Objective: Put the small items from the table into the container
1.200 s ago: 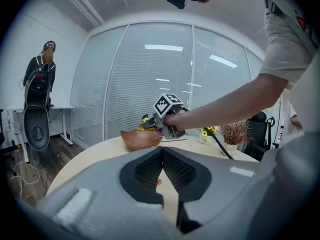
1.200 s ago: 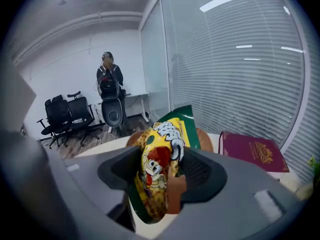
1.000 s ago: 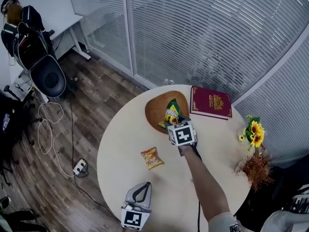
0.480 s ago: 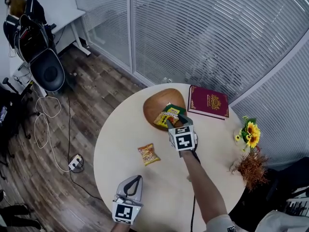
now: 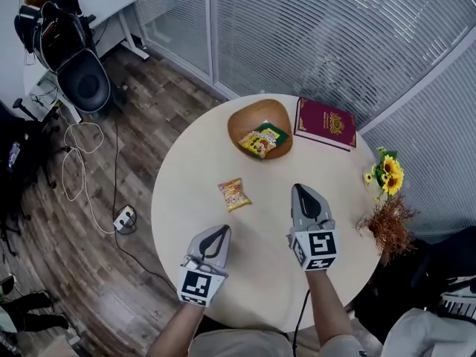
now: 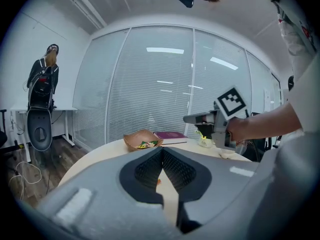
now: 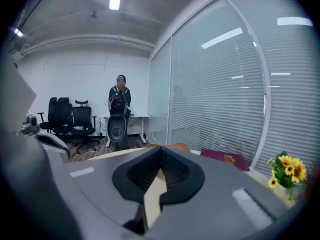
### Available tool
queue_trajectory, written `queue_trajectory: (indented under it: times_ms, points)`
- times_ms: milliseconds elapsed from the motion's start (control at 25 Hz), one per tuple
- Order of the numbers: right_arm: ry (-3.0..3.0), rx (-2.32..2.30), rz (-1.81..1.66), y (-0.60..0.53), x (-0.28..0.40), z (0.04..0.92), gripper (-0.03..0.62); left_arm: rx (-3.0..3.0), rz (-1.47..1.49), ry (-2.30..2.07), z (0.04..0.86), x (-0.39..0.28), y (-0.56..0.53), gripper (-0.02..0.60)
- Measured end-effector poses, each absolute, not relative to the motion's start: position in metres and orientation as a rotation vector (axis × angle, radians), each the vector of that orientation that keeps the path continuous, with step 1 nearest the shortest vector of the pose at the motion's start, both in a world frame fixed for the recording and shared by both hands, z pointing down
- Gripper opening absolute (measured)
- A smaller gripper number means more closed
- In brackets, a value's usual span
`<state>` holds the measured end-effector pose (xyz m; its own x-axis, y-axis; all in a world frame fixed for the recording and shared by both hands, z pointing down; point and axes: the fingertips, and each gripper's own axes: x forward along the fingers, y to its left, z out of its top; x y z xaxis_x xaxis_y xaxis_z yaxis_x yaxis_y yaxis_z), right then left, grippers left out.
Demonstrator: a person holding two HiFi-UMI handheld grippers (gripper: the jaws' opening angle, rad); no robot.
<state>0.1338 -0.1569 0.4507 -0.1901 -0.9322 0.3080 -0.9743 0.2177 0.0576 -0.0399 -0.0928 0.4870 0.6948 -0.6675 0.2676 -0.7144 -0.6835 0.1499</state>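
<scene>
A wooden bowl (image 5: 242, 117) at the far side of the round table (image 5: 186, 169) holds yellow and green snack packets (image 5: 262, 140). An orange snack packet (image 5: 234, 194) lies on the table, ahead of my left gripper (image 5: 222, 230), which is shut and empty near the front edge. My right gripper (image 5: 300, 189) hovers over the right half of the table, well back from the bowl, shut with nothing in it. The left gripper view shows the bowl (image 6: 142, 138) far ahead and the right gripper (image 6: 192, 118) to the right. In the right gripper view the bowl (image 7: 175, 146) peeks over shut jaws.
A dark red book (image 5: 325, 123) lies right of the bowl. Sunflowers (image 5: 388, 175) and dried brown stems (image 5: 388, 225) stand at the table's right edge. Glass partitions with blinds close off the far side. An office chair (image 5: 83, 88) and cables (image 5: 82, 162) are on the wooden floor at left.
My right gripper has pulled back from the bowl toward me and shut, leaving the green and yellow packet in the bowl. The left gripper has risen slightly.
</scene>
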Motion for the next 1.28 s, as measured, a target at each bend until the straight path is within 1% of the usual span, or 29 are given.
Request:
queue_trajectory:
  times_ms: [240,560,800,1000,1040,1120,1200,1280]
  points:
    - [-2.252,1.869,0.256,-0.046,0.125,0.452,0.002,2.705,0.27,-1.008,0.482,-0.016,-0.058,-0.006]
    - [-2.205,1.829,0.55,0.067,0.084,0.504,0.002,2.696,0.312,-0.904,0.488,-0.002,-0.013,-0.008]
    - [-2.164,1.855,0.591,0.087,0.086,0.519,0.002,2.718,0.331,-0.878,0.495,0.001,-0.003,-0.005]
    - [-2.003,2.026,0.594,0.061,0.133,0.543,0.003,2.741,0.331,-0.865,0.488,0.003,-0.002,-0.005]
    - [-1.965,2.046,0.597,0.055,0.144,0.551,0.013,2.746,0.332,-0.859,0.487,0.005,-0.002,-0.005]
    - [-1.89,2.069,0.634,0.042,0.161,0.572,0.057,2.752,0.333,-0.853,0.485,0.008,-0.002,-0.005]
    - [-1.814,2.082,0.722,0.033,0.176,0.601,0.142,2.749,0.329,-0.852,0.483,0.01,-0.002,-0.005]
    - [-1.742,2.074,0.796,0.027,0.185,0.629,0.176,2.739,0.34,-0.855,0.483,0.007,-0.001,-0.005]
